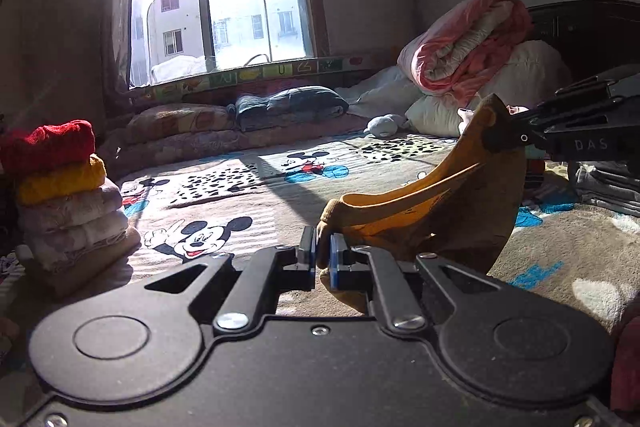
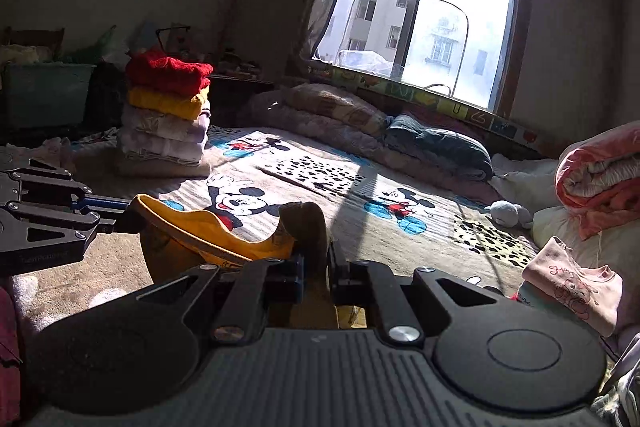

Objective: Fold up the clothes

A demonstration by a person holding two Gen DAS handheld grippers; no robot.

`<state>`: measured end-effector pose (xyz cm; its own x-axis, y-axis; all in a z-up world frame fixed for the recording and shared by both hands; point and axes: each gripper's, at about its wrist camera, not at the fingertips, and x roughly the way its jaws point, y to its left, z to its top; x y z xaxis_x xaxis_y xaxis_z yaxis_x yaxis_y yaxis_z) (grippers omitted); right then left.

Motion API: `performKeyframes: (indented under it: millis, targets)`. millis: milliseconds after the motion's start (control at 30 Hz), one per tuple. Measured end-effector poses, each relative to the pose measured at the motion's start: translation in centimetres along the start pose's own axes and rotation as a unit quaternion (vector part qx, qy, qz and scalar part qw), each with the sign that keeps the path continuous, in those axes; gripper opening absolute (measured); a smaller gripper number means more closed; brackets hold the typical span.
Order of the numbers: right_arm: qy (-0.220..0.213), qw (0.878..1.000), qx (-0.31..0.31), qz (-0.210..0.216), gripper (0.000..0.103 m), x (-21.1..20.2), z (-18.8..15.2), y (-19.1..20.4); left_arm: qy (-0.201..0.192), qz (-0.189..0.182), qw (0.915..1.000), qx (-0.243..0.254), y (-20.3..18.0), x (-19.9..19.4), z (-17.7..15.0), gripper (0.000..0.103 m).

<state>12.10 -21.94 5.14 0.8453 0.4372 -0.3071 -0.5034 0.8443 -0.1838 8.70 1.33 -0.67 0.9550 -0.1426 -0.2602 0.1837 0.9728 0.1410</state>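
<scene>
Clearly pinched: left gripper [image 1: 322,255] clamped on one corner of the mustard-yellow garment [image 1: 440,203], blue pads [image 1: 338,259] closed tight on the bunched fabric. Likewise the right gripper [image 2: 316,267], shut on the opposite corner, brown fold standing up between its fingers. Outward from both, cloth slung between the two grips, sagging in the middle, lower edge hanging toward the Mickey Mouse blanket [image 1: 208,195], contact not certain. Long axis running gripper to gripper, roughly crosswise to the window [image 2: 424,11] wall. Neither hand nearer; each at one end. Beyond the garment, stack of folded clothes [image 2: 166,119] on the far left part of the blanket, well apart. Probably next: bring the corners together or lay the cloth flat on the blanket, keeping the span taut.
</scene>
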Motion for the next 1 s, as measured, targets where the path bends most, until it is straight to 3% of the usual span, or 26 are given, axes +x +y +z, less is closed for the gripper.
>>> performKeyframes:
  millis: [300,600,800,900,1000]
  targets:
    - [-0.048,0.998,0.027,0.005,0.013,-5.6,2.7,-0.4,-0.06,0.008,0.9968,0.052,-0.2,-4.4,4.6,0.005]
    - [-0.097,0.993,0.062,0.025,0.013,-11.3,5.1,-0.2,-0.108,-0.006,0.9923,0.061,-0.3,-9.4,7.6,0.003]
    - [-0.113,0.99,0.08,0.037,0.008,-13.2,5.4,-0.7,-0.106,-0.009,0.9925,0.061,-0.6,-10.1,8.1,0.0]
    - [-0.103,0.99,0.085,0.036,0.007,-12.3,4.7,-1.1,-0.081,-0.01,0.9948,0.061,-0.8,-7.8,7.0,0.0]
    - [-0.061,0.989,0.124,0.043,0.007,-9.9,2.0,-1.8,-0.048,-0.02,0.9974,0.051,-0.8,-4.4,5.6,0.0]
